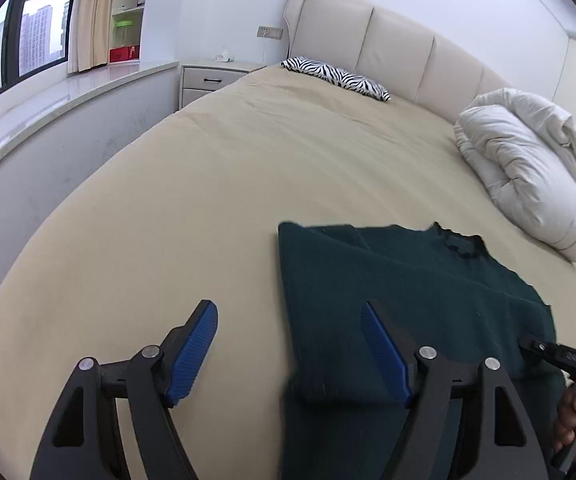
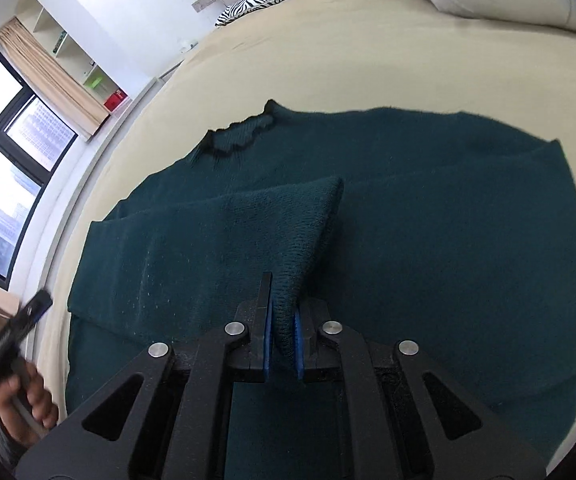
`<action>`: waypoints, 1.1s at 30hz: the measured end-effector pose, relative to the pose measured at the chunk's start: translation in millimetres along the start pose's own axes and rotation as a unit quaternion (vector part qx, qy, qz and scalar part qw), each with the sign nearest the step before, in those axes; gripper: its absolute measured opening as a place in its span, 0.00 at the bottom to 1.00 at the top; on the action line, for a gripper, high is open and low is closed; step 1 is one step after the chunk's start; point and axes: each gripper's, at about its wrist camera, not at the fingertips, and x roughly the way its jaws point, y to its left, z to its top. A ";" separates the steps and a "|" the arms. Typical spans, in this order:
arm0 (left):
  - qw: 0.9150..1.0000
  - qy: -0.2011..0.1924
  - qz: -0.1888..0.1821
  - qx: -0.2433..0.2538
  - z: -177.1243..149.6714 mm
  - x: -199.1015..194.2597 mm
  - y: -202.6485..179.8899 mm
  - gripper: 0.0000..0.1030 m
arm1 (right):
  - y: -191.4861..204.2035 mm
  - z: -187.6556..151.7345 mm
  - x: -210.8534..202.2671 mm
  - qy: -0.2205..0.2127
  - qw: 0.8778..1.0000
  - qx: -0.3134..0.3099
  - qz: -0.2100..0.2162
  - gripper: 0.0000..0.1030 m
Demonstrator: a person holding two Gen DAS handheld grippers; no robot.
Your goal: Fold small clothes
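1. You have almost nothing readable here: the only marking is small pale lettering on the black bar of the other gripper at the right edge of your left wrist view, and it is too blurred to read.

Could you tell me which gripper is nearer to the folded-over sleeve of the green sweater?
Right. The right gripper is shut on the sleeve's cuff, pinching it between its pads. The left gripper stands open above the sweater's left edge, gripping nothing.

Beige bed, padded headboard, white nightstand, daylit window.
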 end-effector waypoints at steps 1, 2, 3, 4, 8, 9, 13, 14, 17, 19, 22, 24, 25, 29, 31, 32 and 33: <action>1.000 0.007 0.003 0.001 6.8 8.6 -0.9 0.74 | -4.1 2.6 6.7 0.003 1.000 0.003 0.004 0.10; 1.000 0.018 0.006 0.001 11.6 17.9 0.6 0.74 | -7.1 3.4 5.1 0.004 1.000 0.007 0.010 0.10; 0.999 0.031 0.013 0.000 15.3 30.0 -0.2 0.72 | -9.8 3.9 2.1 0.005 1.000 0.009 0.013 0.10; 0.999 0.038 0.016 0.000 18.5 38.5 -0.2 0.69 | -11.4 4.8 2.3 0.006 1.000 0.009 0.014 0.11; 0.997 0.078 0.003 0.010 19.4 67.7 -9.1 0.34 | -8.2 0.2 -1.1 -0.002 0.999 0.019 0.031 0.11; 0.996 0.084 0.006 0.020 16.4 73.8 -13.7 0.24 | -6.7 -0.4 0.1 -0.001 1.000 0.015 0.026 0.10; 0.997 0.064 0.016 0.050 7.2 69.1 -21.5 0.09 | 0.3 -4.5 0.0 -0.001 1.000 0.004 -0.005 0.07; 0.997 0.061 0.014 0.051 6.5 68.0 -20.3 0.08 | 2.4 -5.4 -4.3 -0.007 1.000 0.003 -0.009 0.06; 0.997 0.058 0.007 0.057 7.5 67.7 -14.0 0.08 | 4.6 -6.8 -19.7 -0.022 1.000 0.012 -0.003 0.06; 0.997 0.059 0.007 0.052 7.2 73.4 -9.0 0.08 | 2.5 -8.1 -20.3 -0.019 1.000 0.015 -0.007 0.06; 0.997 0.060 0.007 0.044 7.3 80.2 -8.1 0.09 | -18.8 -11.3 5.7 0.008 0.999 0.039 -0.008 0.05; 0.997 0.058 0.010 0.051 7.7 77.8 -9.4 0.09 | -28.9 -8.4 4.5 0.007 0.997 0.072 0.021 0.05; 0.997 0.057 0.003 0.047 8.5 74.8 -7.6 0.10 | -28.6 -7.6 2.9 0.007 0.997 0.077 0.021 0.05; 0.998 0.059 -0.027 -0.002 10.9 49.1 13.1 0.22 | -23.5 -8.8 -8.9 0.016 0.996 0.083 0.028 0.15; 0.997 0.055 -0.043 -0.014 7.2 31.0 21.3 0.34 | -25.0 -10.2 -16.3 0.010 0.995 0.091 0.039 0.23; 0.997 0.056 -0.047 -0.013 3.2 22.1 22.1 0.41 | -24.8 -11.1 -19.8 0.005 0.994 0.094 0.047 0.28; 0.997 0.057 -0.047 -0.008 -1.6 16.1 20.4 0.46 | -24.1 -11.6 -21.2 0.003 0.994 0.094 0.048 0.30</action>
